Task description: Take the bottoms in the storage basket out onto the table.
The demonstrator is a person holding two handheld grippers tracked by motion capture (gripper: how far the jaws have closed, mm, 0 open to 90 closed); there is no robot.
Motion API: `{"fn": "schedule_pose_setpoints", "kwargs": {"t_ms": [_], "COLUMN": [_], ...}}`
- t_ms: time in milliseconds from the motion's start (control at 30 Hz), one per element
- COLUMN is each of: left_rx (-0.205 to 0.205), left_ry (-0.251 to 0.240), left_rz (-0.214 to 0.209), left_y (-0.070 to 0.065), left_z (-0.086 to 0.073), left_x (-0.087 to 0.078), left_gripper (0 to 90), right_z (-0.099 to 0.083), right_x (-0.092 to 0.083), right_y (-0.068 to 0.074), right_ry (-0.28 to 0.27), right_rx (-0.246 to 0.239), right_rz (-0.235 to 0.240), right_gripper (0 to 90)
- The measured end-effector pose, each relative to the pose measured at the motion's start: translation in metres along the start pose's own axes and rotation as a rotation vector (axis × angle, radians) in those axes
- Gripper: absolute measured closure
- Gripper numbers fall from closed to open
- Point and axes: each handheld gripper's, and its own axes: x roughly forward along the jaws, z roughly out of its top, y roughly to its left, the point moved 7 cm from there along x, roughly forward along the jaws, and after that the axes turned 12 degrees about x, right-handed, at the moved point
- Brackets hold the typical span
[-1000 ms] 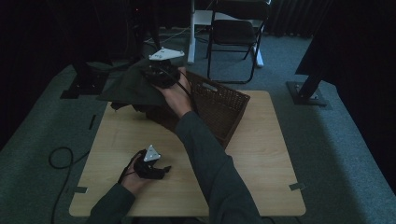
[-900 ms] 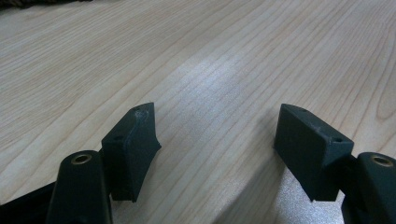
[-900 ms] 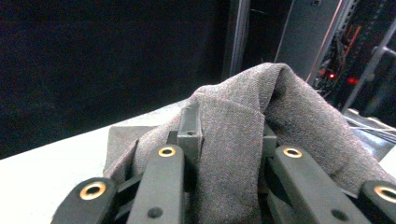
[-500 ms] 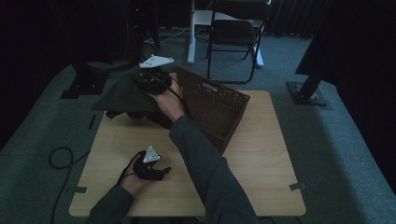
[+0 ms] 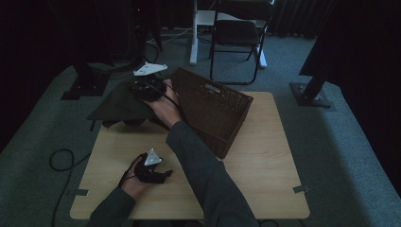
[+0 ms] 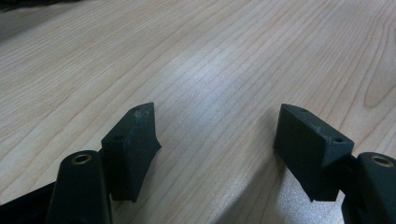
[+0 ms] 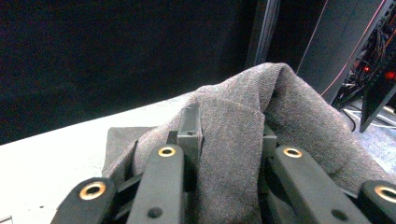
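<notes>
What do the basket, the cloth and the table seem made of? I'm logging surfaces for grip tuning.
Basket: dark brown woven wicker or a plastic imitation; the weave pattern shows, matte.
Cloth: grey-green woven fabric, probably a cotton-like twill; fine diagonal ribbing, soft folds where the right tool pinches it.
Table: pale wood or wood-look laminate; grain lines, slight sheen.

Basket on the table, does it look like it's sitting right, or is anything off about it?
The basket is askew: it is tipped up on one side, its opening facing left toward the right gripper instead of up. That gripper holds a dark cloth lifted over the table's far left edge. The left gripper rests open on the table.
</notes>
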Motion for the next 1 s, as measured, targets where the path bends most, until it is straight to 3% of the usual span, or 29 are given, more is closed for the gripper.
{"fn": "schedule_pose_setpoints", "kwargs": {"t_ms": [433,1000], "left_rx": [-0.004,-0.007], "left_ry": [0.0,0.0], "left_rz": [0.002,0.006], "left_y": [-0.001,-0.001], "left_z": [-0.003,-0.006], "left_x": [-0.004,-0.006], "left_gripper": [30.2,30.0], "right_z": [-0.003,-0.015], "right_x": [0.009,0.019], "right_y": [0.009,0.004], "right_ry": [0.001,0.02], "right_rx": [-0.006,-0.009], "right_rz": [0.014,0.007], "right_gripper": [73.2,73.2]}}
